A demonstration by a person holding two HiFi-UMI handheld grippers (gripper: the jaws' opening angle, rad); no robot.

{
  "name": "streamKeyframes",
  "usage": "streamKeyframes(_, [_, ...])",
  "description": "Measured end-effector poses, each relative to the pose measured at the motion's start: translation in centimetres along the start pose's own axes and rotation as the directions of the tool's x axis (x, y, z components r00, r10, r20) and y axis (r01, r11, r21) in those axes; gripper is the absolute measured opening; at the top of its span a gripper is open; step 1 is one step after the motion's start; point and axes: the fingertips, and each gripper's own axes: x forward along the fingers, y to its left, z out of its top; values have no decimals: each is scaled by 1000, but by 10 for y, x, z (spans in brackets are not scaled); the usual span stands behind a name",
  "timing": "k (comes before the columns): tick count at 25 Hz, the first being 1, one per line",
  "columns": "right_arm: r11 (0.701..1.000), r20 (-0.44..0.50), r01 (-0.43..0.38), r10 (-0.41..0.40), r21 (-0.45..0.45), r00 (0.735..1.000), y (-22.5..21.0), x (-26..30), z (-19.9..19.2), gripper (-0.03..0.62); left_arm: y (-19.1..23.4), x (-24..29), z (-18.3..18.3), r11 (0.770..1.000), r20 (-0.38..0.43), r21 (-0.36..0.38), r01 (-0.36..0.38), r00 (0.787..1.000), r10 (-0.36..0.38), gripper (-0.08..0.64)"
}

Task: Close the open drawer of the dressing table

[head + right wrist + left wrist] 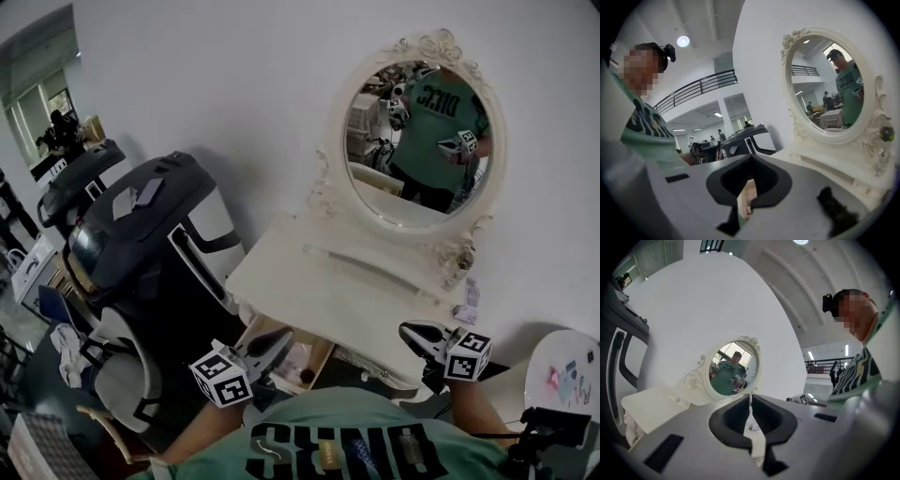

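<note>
The white dressing table (319, 281) with an oval mirror (417, 141) stands against the wall. Its wooden drawer (298, 361) is pulled out under the left front edge, with small items inside. My left gripper (281, 339) hovers just over the drawer's near side, jaws shut and empty. My right gripper (408, 330) is at the table's right front edge, also shut and holding nothing. In the left gripper view the left gripper (750, 397) points at the mirror (733, 373). In the right gripper view the right gripper (750, 159) points along the tabletop (825, 164).
A large dark grey and white chair-like machine (150, 244) stands close to the table's left side. A small bottle (467, 300) sits at the tabletop's right end. A round white side table (567, 375) is at the right, with a black stand (553, 427) before it.
</note>
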Motion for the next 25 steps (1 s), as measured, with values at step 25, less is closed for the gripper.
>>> streamKeyframes(25, [740, -330, -661, 598, -123, 730, 133, 172, -1, 11, -51, -196, -18, 806, 326, -75, -588, 749, 577, 28])
